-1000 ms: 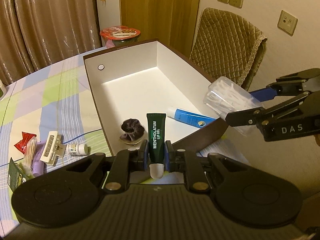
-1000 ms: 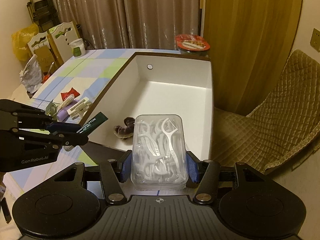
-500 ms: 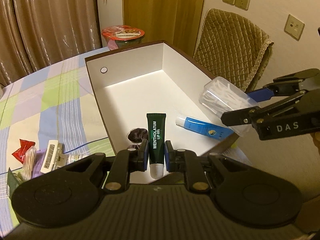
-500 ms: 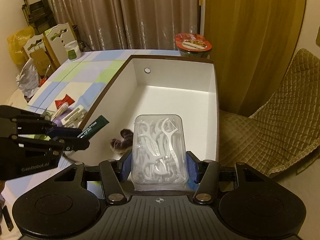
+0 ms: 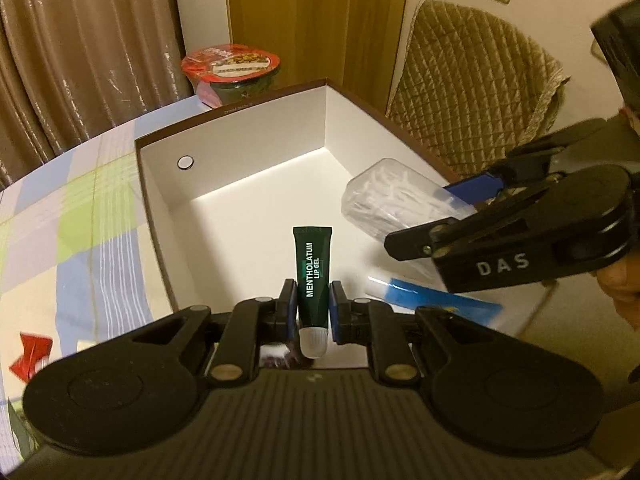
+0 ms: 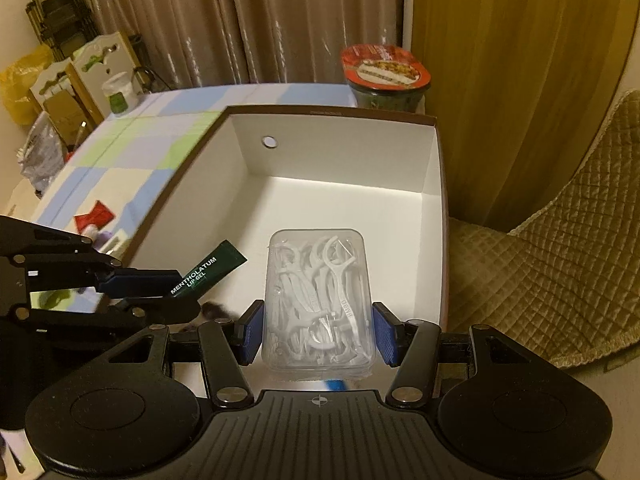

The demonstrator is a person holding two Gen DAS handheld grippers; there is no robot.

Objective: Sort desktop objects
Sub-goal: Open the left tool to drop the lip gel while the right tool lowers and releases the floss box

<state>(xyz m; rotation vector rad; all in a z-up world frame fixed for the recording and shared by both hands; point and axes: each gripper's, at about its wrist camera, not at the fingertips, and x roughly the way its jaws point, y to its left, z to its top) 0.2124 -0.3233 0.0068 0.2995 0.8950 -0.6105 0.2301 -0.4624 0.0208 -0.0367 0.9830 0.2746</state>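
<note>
Curtains behind, you hold both loads over the white box [image 6: 432,168] for dropping: left gripper [image 5: 313,308] pinching the lip gel tube [image 5: 313,272], right gripper [image 6: 318,334] clamping the floss pick case [image 6: 318,300].

place: home | cues: curtains [image 6: 240,20], quilted chair [image 5: 472,92], checked tablecloth [image 5: 80,220]

Glossy dark-green plastic lip gel tube [image 5: 311,276]; clear, shiny plastic floss pick case [image 6: 319,300]; matt white cardboard box [image 6: 336,152], brown-edged; checked cloth over tabletop [image 5: 80,224]; quilted fabric chair cover [image 5: 472,88]; sheeny curtains [image 6: 240,20].
</note>
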